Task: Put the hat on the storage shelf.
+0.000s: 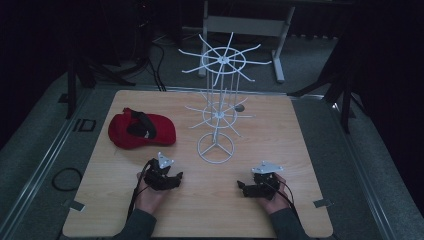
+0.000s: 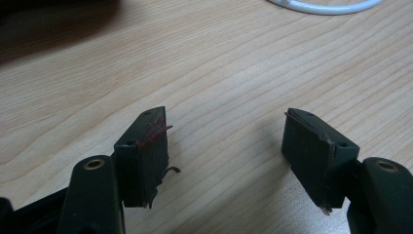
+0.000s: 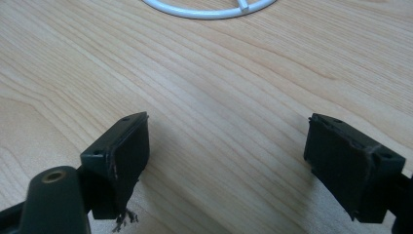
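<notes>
Red cap (image 1: pixel 141 129): it is lying on the left half of the desk (image 1: pixel 280 150), crown down and its dark lining facing up, just left of the white wire rack (image 1: pixel 218 107) and apart from it. You are resting both hands on the near part of the desk, with the cap beyond your left hand and nothing between them.

Left hand-held gripper (image 1: pixel 172 179): you are holding it with its jaws spread wide, and in the left gripper view (image 2: pixel 226 146) bare wood is showing in the gap, so it is gripping nothing. A few red threads are clinging to one pad (image 2: pixel 152 139).

Right hand-held gripper (image 1: pixel 242 186): its jaws are likewise standing far apart over bare wood in the right gripper view (image 3: pixel 243 156), empty. The rack's round base ring (image 3: pixel 209 9) is lying beyond them.

Progress, as judged from this layout: the work appears to be at its very beginning. The cap is not yet grasped or lifted, and every prong of the rack is standing bare. Reaching for the cap, picking it up and hanging it on a prong are all remaining.
</notes>
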